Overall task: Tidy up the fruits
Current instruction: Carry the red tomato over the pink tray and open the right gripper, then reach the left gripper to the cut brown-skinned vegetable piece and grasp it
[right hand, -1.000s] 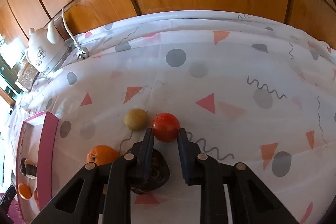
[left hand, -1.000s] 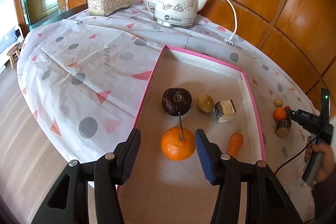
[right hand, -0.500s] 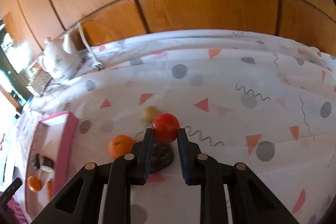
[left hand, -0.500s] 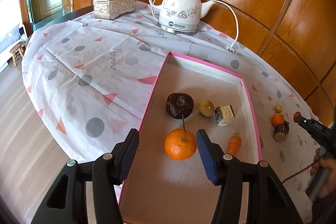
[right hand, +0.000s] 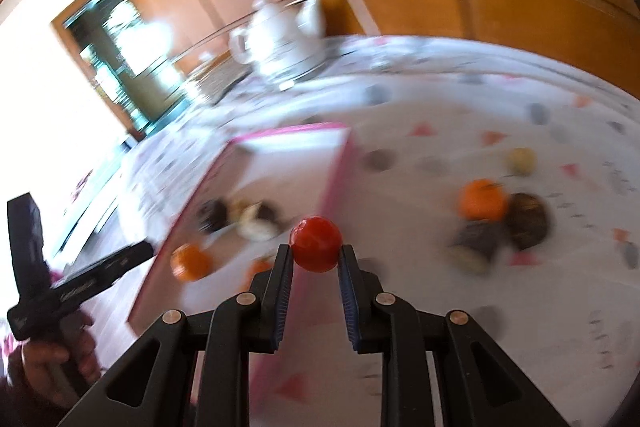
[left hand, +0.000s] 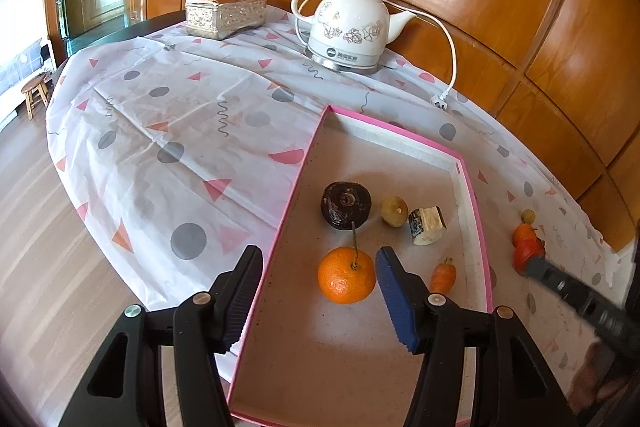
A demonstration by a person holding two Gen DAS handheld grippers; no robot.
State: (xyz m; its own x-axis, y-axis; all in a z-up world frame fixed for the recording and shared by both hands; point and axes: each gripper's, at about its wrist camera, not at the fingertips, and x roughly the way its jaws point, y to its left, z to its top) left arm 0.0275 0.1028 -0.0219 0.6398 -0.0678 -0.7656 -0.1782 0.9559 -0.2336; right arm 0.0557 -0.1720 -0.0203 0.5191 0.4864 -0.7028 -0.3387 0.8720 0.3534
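Note:
A pink-rimmed tray point(left hand: 468, 187) holds an orange point(left hand: 346, 280), a dark round fruit point(left hand: 346, 204), a small yellow fruit point(left hand: 394, 211), a cut chunk point(left hand: 427, 225) and a small carrot point(left hand: 443, 275). My left gripper point(left hand: 320, 277) is open, raised above the tray's near end, its fingers either side of the orange. My right gripper point(right hand: 316, 254) is shut on a red tomato point(right hand: 316, 243) and holds it in the air over the tray's right rim point(right hand: 335, 171); that view is blurred. Another orange point(right hand: 482, 199), a dark fruit point(right hand: 526, 221) and a yellow fruit point(right hand: 520, 161) lie on the cloth.
A white electric kettle point(left hand: 348, 27) with a cord and plug point(left hand: 440, 103) stands at the back of the table. A silver tissue box point(left hand: 226, 11) sits at the back left. The patterned tablecloth point(left hand: 180, 131) hangs over the left edge above wooden floor.
My right gripper has lifted the tomato off the cloth and swung left toward the tray. My left gripper has drawn back and up from the orange.

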